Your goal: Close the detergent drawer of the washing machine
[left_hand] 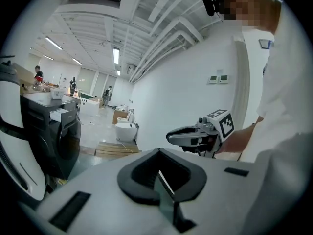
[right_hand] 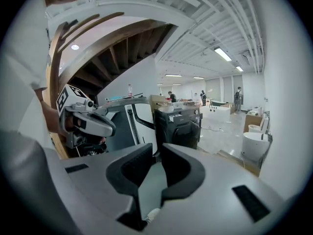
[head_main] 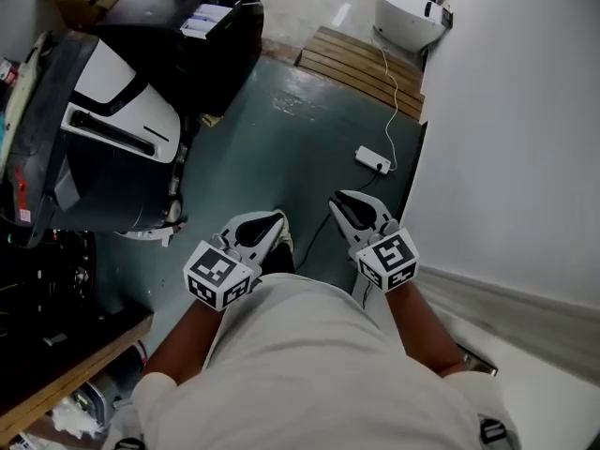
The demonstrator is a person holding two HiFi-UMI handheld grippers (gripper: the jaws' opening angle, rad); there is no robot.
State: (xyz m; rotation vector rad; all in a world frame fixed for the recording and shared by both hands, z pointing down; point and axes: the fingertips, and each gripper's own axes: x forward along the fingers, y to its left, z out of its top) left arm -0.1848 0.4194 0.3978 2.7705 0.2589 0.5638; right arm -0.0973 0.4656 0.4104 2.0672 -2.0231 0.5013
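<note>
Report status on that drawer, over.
Left claw shut, empty; right claw open, empty. Detergent drawer pulled out; washing machine across the floor, neither claw near it. Power strip and cable lie on floor ahead.

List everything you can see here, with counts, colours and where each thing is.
washing machine: one, black, upper left; its detergent drawer, pale, pulled out
big machine: one, black and white, left
pallet: one, wooden, top centre on the floor
toilet: one, white, beyond pallet
power strip: one, white, green floor, centre
people: three, far background
left gripper: one, white and black, jaws together, empty
right gripper: one, white and black, jaws slightly apart, empty
</note>
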